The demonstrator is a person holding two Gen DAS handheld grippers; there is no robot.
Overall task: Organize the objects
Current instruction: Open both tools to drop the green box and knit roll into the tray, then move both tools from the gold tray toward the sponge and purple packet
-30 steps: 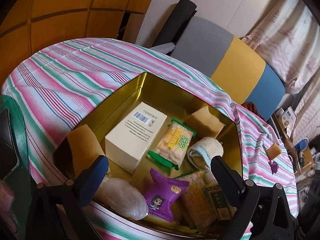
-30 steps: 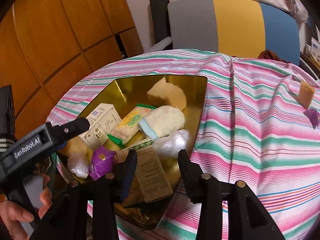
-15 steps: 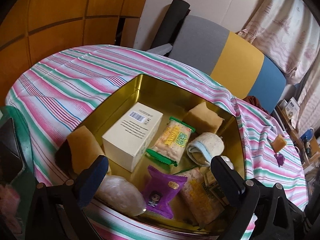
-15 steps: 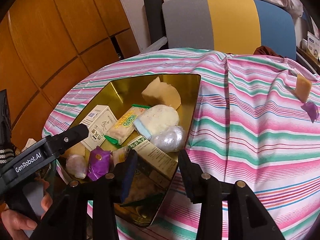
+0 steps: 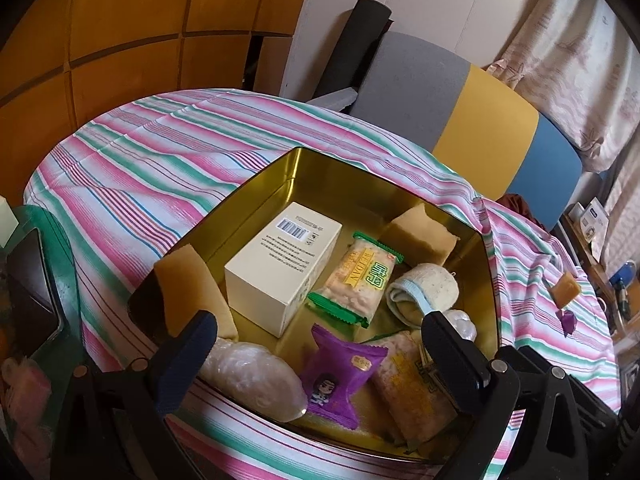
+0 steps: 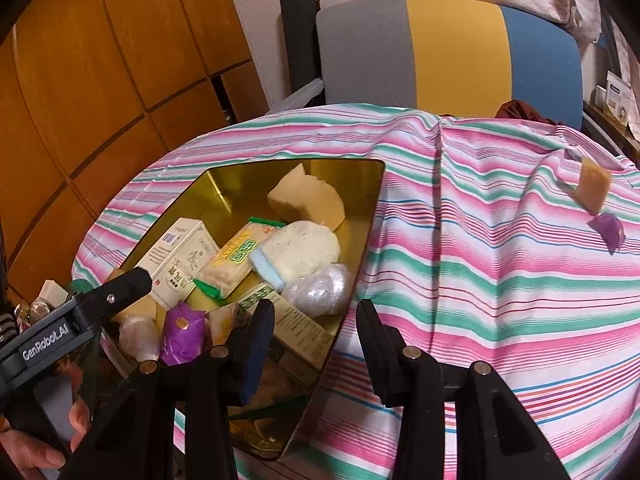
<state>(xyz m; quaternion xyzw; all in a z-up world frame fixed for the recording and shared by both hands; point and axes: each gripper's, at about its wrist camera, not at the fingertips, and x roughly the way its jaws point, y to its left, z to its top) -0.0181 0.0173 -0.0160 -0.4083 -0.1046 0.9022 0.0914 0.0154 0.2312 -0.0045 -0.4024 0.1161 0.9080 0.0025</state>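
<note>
A gold tin (image 5: 491, 280) (image 6: 224, 184) sits on the striped cloth. It holds a white barcode box (image 5: 280, 268), a green-ended cracker packet (image 5: 356, 280), a purple snack packet (image 5: 340, 372), a clear-wrapped white lump (image 5: 252, 376), a rolled towel (image 5: 424, 288) and tan sponge pieces (image 5: 424, 234). My left gripper (image 5: 320, 344) hangs open over the tin's near edge, gripping nothing. My right gripper (image 6: 316, 344) straddles the tin's right rim with its jaws apart. A green-printed box (image 6: 298, 330) lies beside its left finger, which does not press on it.
A tan piece (image 6: 596, 192) and a small purple packet (image 6: 608, 230) lie on the cloth (image 6: 480, 260) to the right of the tin. A grey, yellow and blue chair back (image 6: 448, 48) stands behind the table. Wooden panels (image 6: 100, 100) are on the left. A person's hand (image 6: 40, 440) holds the left gripper.
The green-printed box at the tin's near corner has tipped and settled lower among the packets. The left view has drawn back slightly. Both grippers' jaws look unchanged.
</note>
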